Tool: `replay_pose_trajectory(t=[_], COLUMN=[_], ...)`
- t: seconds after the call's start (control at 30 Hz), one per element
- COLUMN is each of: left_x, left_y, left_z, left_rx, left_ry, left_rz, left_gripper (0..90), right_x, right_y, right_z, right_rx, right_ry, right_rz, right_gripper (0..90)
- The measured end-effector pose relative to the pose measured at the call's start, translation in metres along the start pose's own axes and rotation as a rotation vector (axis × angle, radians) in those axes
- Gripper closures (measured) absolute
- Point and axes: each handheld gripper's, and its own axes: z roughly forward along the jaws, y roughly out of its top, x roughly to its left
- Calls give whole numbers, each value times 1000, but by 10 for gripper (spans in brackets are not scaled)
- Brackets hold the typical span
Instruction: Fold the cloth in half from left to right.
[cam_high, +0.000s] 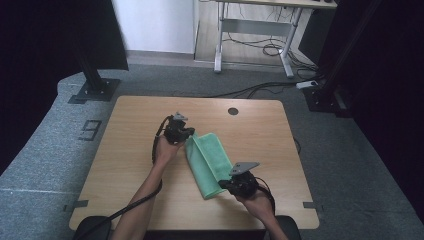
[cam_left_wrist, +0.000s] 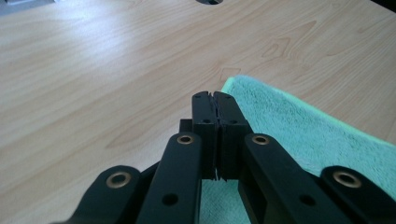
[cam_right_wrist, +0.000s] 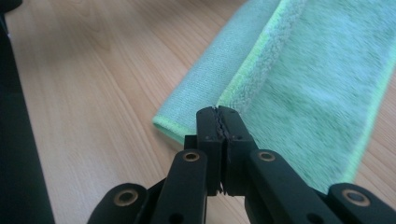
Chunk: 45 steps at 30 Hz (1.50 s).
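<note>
The green microfibre cloth (cam_high: 207, 162) lies on the wooden table (cam_high: 125, 150), part-folded into a long strip running from the left gripper (cam_high: 186, 136) at its far end to the right gripper (cam_high: 226, 184) at its near end. Both grippers have their jaws pressed fully together, and each appears to pinch a thin edge of the cloth at a corner, though the fabric between the pads is hard to make out. In the right gripper view the upper layer's hem (cam_right_wrist: 261, 56) sits apart from the lower layer. The likely risk is that so slight a hold slips free as the hands move, or that unequal travel skews the layers and leaves a crooked fold.
</note>
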Motion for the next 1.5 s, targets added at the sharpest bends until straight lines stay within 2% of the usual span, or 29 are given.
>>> replay_pose_trajectory(t=[0.33,0.5,1.0,1.07,1.23,1.5], left_x=[-12,-15,-27,-27,-28,-32], left_y=[21,24,20,20,21,30], left_z=[17,26,62,65,69,67], left_rx=[8,17,60,70,65,31], left_ry=[2,3,25,28,31,30], left_rz=[36,46,83,95,95,114], left_gripper=[874,874,865,860,856,870], right_x=[-15,-21,-34,-35,-37,-38], right_y=[-8,-11,-27,-29,-32,-30], right_z=[-15,-19,-2,0,2,-7], right_rx=[-22,-24,79,92,108,64], right_ry=[-37,-60,-105,-109,-123,-126], right_rz=[49,60,79,76,81,90], right_gripper=[875,875,874,874,873,873])
